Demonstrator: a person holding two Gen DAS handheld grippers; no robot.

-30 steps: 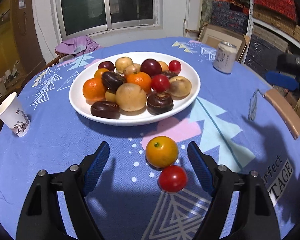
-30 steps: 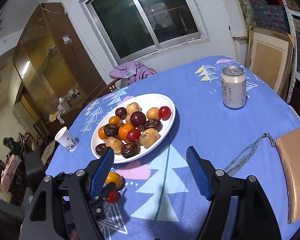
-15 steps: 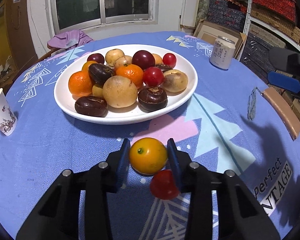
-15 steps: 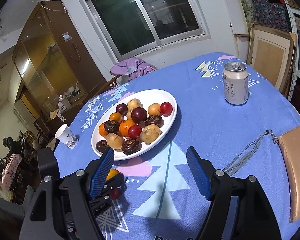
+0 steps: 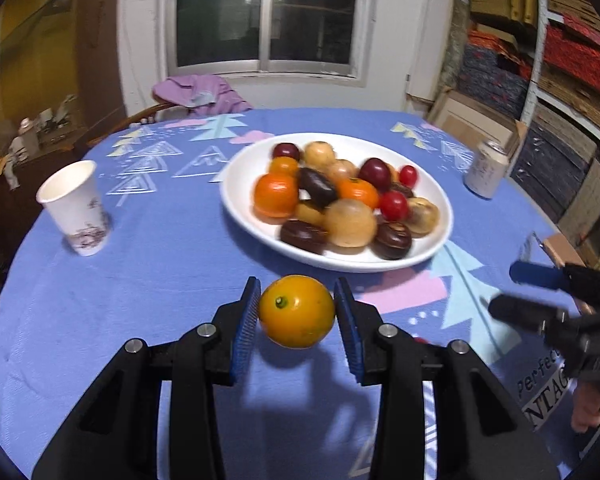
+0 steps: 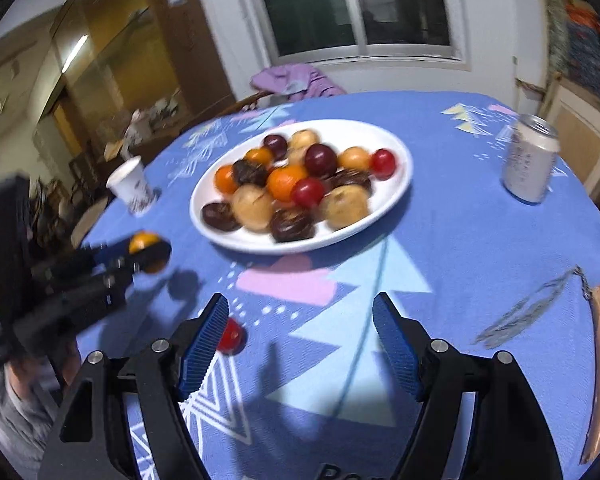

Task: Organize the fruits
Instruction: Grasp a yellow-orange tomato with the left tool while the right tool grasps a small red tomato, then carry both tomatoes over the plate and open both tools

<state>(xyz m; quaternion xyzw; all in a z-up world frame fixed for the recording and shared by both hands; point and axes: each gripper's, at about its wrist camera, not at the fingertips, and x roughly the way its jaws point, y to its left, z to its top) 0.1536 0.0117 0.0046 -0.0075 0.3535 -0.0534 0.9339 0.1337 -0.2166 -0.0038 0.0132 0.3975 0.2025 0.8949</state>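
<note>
Pinching the orange (image 5: pixel 297 317) between its blue pads, the left gripper (image 5: pixel 296 320) holds it clear of the tablecloth (image 5: pixel 160 264), just short of the white plate (image 5: pixel 440 216) ahead. It should rise over the rim and release gently. The right gripper (image 6: pixel 300 344) gapes empty, the cherry tomato (image 6: pixel 230 336) by its left finger.

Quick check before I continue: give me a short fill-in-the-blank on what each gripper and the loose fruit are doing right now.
1. The left gripper is shut on the ____ fruit.
2. The right gripper is open and holds ____.
3. The small red fruit lies on the ____, not on the white plate.
4. The paper cup stands ____ on the table.

Missing words: orange; nothing; tablecloth; upright
</note>
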